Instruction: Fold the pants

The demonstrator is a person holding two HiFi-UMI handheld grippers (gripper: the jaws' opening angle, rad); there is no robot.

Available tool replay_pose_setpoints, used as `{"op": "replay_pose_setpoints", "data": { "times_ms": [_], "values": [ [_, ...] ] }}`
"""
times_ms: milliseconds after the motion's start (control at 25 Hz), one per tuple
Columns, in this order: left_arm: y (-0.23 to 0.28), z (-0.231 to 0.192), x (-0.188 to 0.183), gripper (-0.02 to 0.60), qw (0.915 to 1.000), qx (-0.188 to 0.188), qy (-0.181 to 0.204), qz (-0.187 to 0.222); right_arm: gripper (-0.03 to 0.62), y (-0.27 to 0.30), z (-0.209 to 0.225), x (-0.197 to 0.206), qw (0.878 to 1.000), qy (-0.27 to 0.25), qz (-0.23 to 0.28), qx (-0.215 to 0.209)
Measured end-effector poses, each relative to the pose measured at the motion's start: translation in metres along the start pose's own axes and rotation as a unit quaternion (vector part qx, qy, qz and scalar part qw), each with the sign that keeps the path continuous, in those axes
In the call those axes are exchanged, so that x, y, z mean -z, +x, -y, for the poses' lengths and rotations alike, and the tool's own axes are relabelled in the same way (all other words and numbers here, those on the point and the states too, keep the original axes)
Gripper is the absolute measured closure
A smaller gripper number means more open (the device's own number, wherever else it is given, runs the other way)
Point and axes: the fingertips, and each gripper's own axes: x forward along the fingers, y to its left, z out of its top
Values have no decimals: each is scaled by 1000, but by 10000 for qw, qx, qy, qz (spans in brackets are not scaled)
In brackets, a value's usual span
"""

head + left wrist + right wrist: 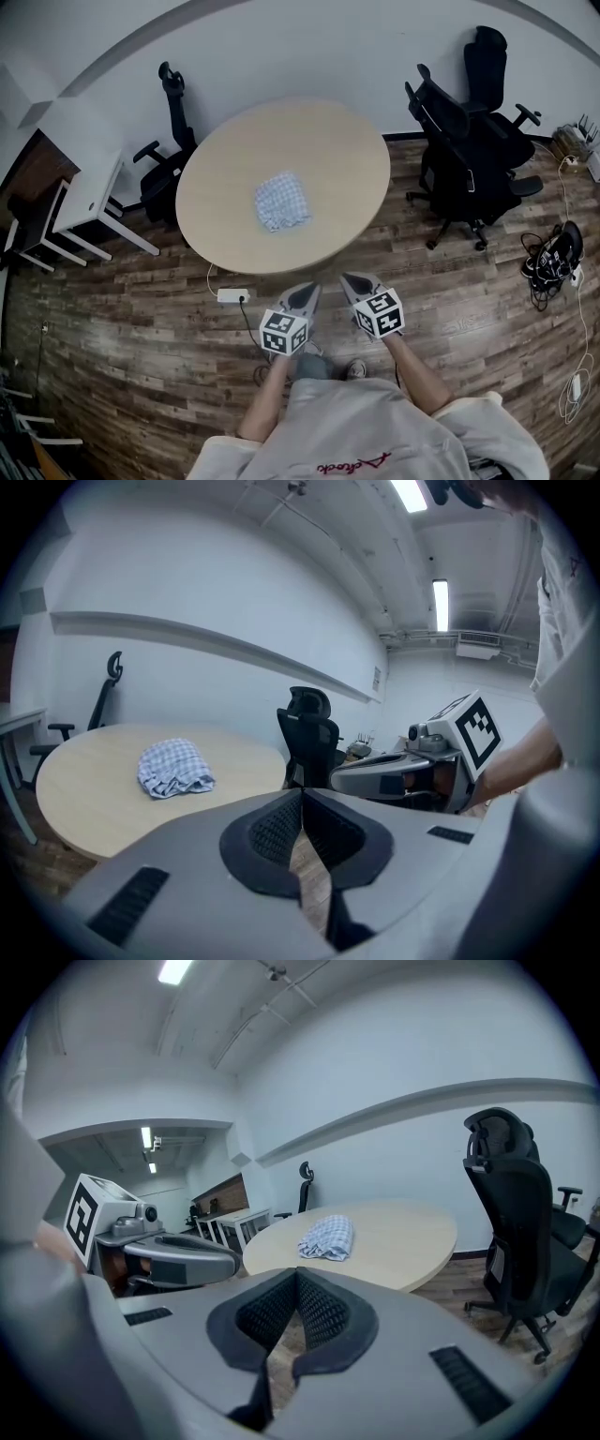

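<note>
The pants (pixel 282 201) are a blue-and-white checked bundle lying near the middle of the round wooden table (pixel 216 206); they also show as pants (pixel 174 768) in the left gripper view and pants (pixel 326 1237) in the right gripper view. Both grippers hang over the floor in front of the table, well short of it. My left gripper (pixel 307 293) is shut with nothing between its jaws, seen close up as left gripper (pixel 301 802). My right gripper (pixel 353 279) is shut and empty too, seen as right gripper (pixel 297 1286). The two are side by side.
A black office chair (pixel 469 131) stands right of the table, another black chair (pixel 169 150) at its back left. A white desk (pixel 89 202) is at the left. A power strip (pixel 232 295) and cable lie on the wood floor under the table's near edge; more cables (pixel 553 258) lie far right.
</note>
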Motion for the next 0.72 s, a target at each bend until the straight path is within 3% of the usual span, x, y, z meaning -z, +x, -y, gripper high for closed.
{"op": "replay_pose_setpoints", "data": {
  "times_ms": [360, 720],
  "values": [
    [-19, -6, 0, 548, 9996, -151, -131, 190, 565, 0, -23, -3, 9998, -174, 35, -70],
    [-31, -4, 17, 548, 9997, -104, -215, 89, 565, -2, -42, -1, 9998, -184, -18, -82]
  ]
}}
